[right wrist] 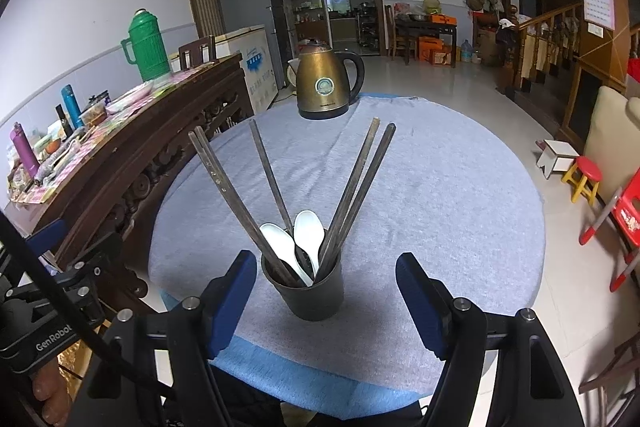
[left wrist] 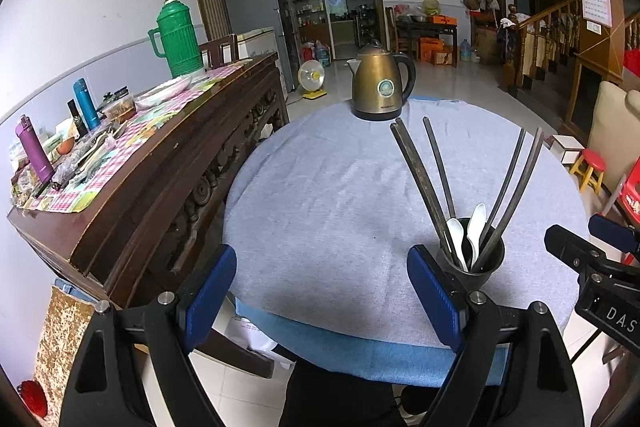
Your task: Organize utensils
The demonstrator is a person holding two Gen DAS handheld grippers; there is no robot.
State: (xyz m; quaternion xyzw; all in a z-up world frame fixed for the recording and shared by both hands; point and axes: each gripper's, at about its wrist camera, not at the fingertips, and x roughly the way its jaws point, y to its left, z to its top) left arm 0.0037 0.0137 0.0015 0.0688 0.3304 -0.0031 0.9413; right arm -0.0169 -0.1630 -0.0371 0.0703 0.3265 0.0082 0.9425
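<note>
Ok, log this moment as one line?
left gripper: open, empty | right gripper: open, empty | cup: upright on table, holds chopsticks, spoons | kettle: behind

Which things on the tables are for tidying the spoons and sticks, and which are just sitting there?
For the job:
dark cup
chopsticks
two white spoons

Just sitting there:
brass kettle
green flask
purple bottle
blue bottle

chopsticks (right wrist: 224,187), spoons (right wrist: 308,231) in cup (right wrist: 308,295) | kettle (right wrist: 324,83) behind | sideboard (right wrist: 132,155) left
</note>
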